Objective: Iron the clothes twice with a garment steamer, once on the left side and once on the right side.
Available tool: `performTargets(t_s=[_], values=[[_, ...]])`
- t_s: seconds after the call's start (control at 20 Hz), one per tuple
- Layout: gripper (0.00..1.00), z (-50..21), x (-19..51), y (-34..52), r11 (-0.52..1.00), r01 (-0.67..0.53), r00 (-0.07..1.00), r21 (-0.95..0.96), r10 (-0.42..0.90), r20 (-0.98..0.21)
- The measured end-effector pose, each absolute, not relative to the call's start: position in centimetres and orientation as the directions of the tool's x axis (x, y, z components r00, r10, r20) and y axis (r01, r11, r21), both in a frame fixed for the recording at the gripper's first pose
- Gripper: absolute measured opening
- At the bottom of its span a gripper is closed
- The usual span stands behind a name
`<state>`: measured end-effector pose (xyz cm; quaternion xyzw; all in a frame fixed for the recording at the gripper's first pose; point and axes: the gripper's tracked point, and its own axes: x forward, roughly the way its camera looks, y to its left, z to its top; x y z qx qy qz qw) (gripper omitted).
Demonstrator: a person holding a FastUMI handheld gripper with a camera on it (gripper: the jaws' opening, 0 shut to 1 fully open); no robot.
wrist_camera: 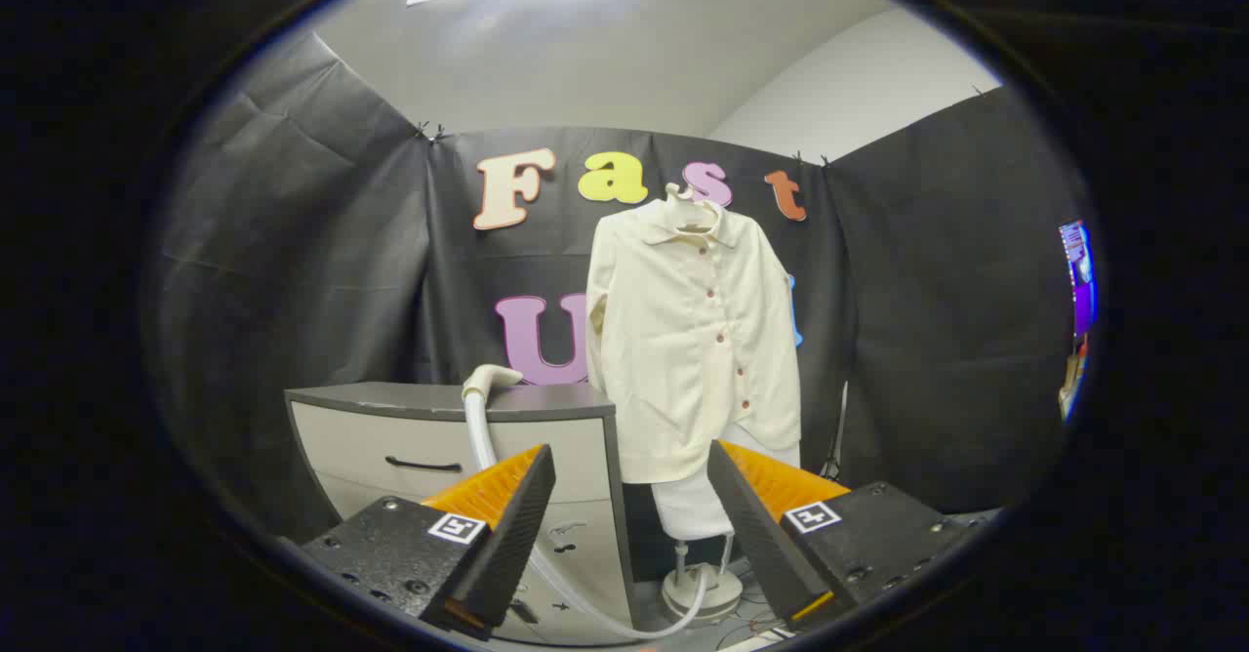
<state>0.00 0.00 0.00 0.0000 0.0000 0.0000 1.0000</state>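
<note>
1. Furthest left stands one grey cabinet (459, 437), with two drawer fronts I can see, the upper one with a dark handle. It seems to serve as a rest for the steamer, so the head is up where I can reach it.
2. On the cabinet's top lies one steamer head (491, 377), nozzle turned toward the garment. Its single pale hose (480, 437) runs down the cabinet front and curves along the floor to a round base (703, 589) with a short pole, just beyond my fingers.
3. My gripper (629, 525) is released: the two fingers stand wide apart with nothing between them, well short of the steamer head. I judge the pickup has not begun.
4. To the right hangs one cream shirt (693, 340) on one hanger (691, 205), front facing me, buttons closed; I count about five. Hung flat like this, both sides are open to a pass.
</note>
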Motion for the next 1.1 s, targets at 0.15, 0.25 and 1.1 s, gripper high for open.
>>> performTargets(t_s=[0.15,0.25,1.1], values=[[0.95,0.2,-0.1,0.4,1.0,-0.006,1.0,0.007,0.006,0.008],[0.95,0.1,0.0,0.3,1.0,0.0,1.0,0.001,0.0,0.008],[0.95,1.1,3.2,2.6,0.997,-0.059,0.998,0.053,0.06,-0.004]])
